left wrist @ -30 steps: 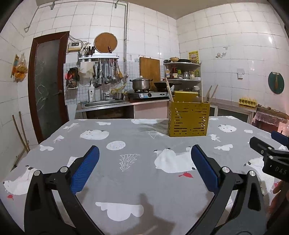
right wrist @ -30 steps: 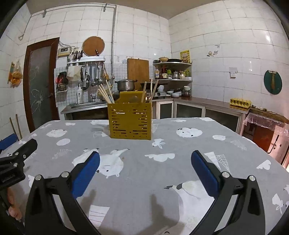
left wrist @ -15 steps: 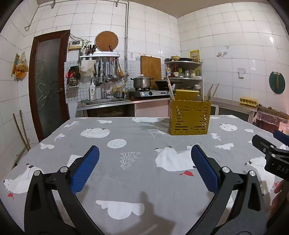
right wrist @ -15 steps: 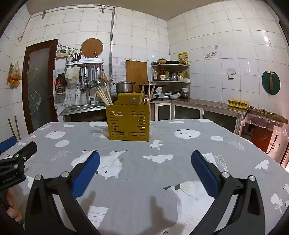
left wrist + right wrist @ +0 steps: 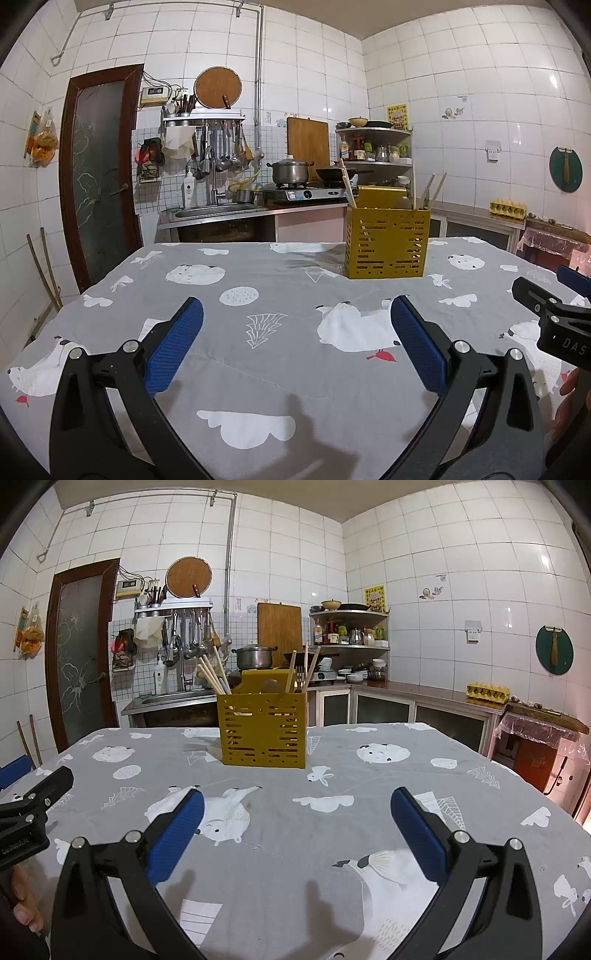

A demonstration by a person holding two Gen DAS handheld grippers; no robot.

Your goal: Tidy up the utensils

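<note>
A yellow slotted utensil holder (image 5: 386, 244) stands upright on the far part of the table, also in the right wrist view (image 5: 263, 728). Wooden chopsticks (image 5: 212, 674) lean out of its left side and more chopsticks (image 5: 306, 666) stand at its right. My left gripper (image 5: 295, 341) is open and empty, low over the near table, well short of the holder. My right gripper (image 5: 297, 829) is open and empty, also near the front edge. Each gripper shows at the edge of the other's view: the right gripper (image 5: 554, 317) and the left gripper (image 5: 29, 805).
The table wears a grey cloth with white animal prints (image 5: 280, 295). Behind it run a sink counter (image 5: 218, 214), a stove with a pot (image 5: 290, 171) and a corner shelf (image 5: 351, 627). A brown door (image 5: 99, 166) is at the left. A low cabinet (image 5: 543, 753) stands at the right.
Both wrist views have tilted slightly, so the holder sits a little higher and further in the frames. Both grippers stay open and empty.
</note>
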